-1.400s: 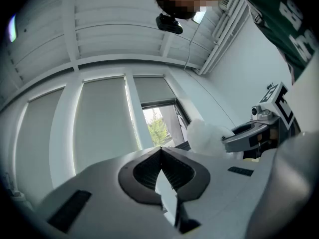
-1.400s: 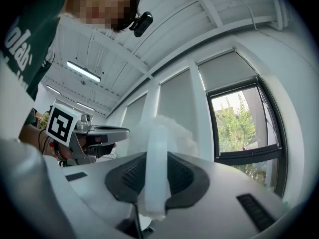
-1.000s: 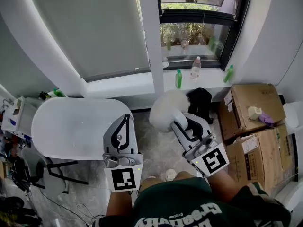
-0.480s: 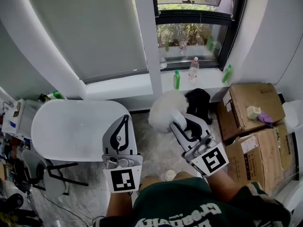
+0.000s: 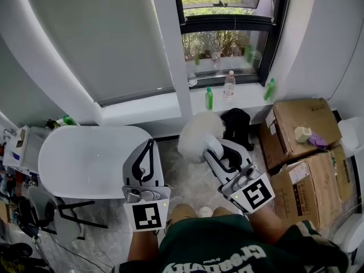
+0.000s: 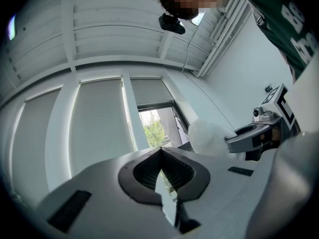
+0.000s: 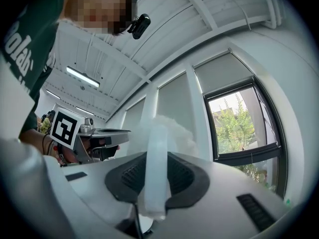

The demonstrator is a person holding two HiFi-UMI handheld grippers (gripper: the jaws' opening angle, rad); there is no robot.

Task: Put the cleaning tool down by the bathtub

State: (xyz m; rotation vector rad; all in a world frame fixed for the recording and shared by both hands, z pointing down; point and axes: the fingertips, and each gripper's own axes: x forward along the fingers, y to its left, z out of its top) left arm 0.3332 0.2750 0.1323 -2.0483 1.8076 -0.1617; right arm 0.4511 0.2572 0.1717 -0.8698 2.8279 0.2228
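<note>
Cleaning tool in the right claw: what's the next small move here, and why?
Probably lower the right claw toward the floor beside the bathtub. Its jaws are clamped on the handle of the cleaning tool, and the fluffy head is held up above the floor, just past the tub's end, so it is not yet set down.

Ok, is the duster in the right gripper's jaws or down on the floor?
In the jaws: the right gripper is shut on the duster, white handle clamped between them.
</note>
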